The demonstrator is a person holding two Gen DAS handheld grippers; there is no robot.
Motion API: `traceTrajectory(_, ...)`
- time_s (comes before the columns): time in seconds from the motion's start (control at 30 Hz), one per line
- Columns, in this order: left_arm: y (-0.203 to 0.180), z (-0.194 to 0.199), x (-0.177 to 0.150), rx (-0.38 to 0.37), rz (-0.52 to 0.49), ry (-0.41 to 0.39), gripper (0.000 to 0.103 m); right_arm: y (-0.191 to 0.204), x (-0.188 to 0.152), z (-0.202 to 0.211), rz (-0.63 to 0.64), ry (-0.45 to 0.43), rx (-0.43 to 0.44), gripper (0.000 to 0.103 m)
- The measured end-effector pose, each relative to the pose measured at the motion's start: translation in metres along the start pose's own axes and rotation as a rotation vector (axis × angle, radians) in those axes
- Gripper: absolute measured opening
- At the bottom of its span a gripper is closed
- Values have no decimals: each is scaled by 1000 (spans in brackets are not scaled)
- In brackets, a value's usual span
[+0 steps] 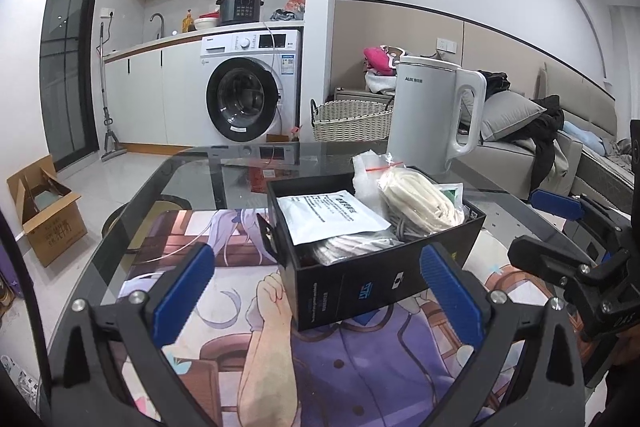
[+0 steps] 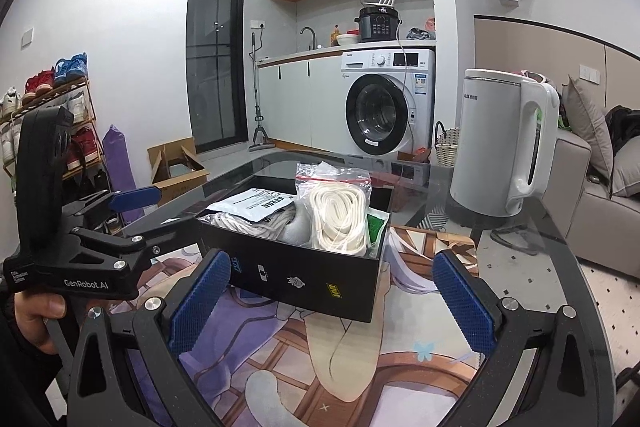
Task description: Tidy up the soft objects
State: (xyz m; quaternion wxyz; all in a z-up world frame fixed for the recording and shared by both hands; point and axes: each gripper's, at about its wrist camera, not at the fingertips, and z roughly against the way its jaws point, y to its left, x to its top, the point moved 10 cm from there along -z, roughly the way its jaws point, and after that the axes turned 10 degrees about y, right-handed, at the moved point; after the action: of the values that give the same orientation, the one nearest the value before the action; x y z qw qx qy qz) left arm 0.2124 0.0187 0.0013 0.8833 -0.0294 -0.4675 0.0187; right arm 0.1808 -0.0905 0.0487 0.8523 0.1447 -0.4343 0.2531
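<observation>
Your left gripper and right gripper both gape, holding nothing. The black box hides its lower contents; only the bagged cord tops show

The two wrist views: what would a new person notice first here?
First, the open black box in the middle of the glass table, stuffed with bagged white cords and a paper packet. Behind it, to the right, stands a tall white kettle. Both grippers, left gripper and right gripper, are open before the box.
</observation>
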Motion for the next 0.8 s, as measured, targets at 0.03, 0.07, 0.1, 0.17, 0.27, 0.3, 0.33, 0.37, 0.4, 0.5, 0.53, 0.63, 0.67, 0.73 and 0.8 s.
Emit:
traceTrajectory(0.03, -1, 1, 0, -4, -1, -3, 103, 1, 0, 0, 0, 2, 0, 103)
traceTrajectory(0.07, -1, 1, 0, -1, -3, -6, 103, 1, 0, -1, 0, 5, -1, 103)
traceTrajectory(0.1, -1, 2, 0, 3, -6, -10, 103, 1, -1, -2, 0, 9, -6, 103)
traceTrajectory(0.17, -3, 3, -1, 6, -17, -11, 103, 0, -1, -3, 1, 14, -11, 103)
traceTrajectory(0.27, -5, 4, 0, 11, -28, -19, 103, 0, 0, 1, 4, -9, -21, 103)
traceTrajectory(0.3, -5, 5, 0, 11, -28, -21, 103, 0, 0, 3, 7, -14, -22, 103)
traceTrajectory(0.33, -4, 6, 0, 11, -27, -23, 103, 0, 0, 3, 8, -18, -28, 103)
traceTrajectory(0.37, -4, 6, 0, 10, -25, -24, 103, 0, 0, 3, 9, -20, -33, 103)
traceTrajectory(0.4, -4, 6, 0, 9, -22, -23, 103, 0, 0, 4, 10, -20, -34, 103)
traceTrajectory(0.5, -2, 6, 1, 6, -16, -24, 103, 1, 0, 6, 15, -30, -41, 103)
traceTrajectory(0.53, -2, 6, 1, 6, -15, -25, 103, 1, 1, 7, 15, -33, -42, 103)
traceTrajectory(0.63, -2, 6, 1, 7, -14, -25, 103, 1, 1, 8, 16, -37, -44, 103)
traceTrajectory(0.67, -2, 6, 1, 5, -14, -24, 103, 1, 1, 7, 15, -36, -43, 103)
traceTrajectory(0.73, -1, 7, 0, 6, -13, -22, 103, 1, 1, 7, 14, -34, -42, 103)
traceTrajectory(0.8, 0, 8, 0, 2, -9, -22, 103, 1, 1, 7, 14, -35, -41, 103)
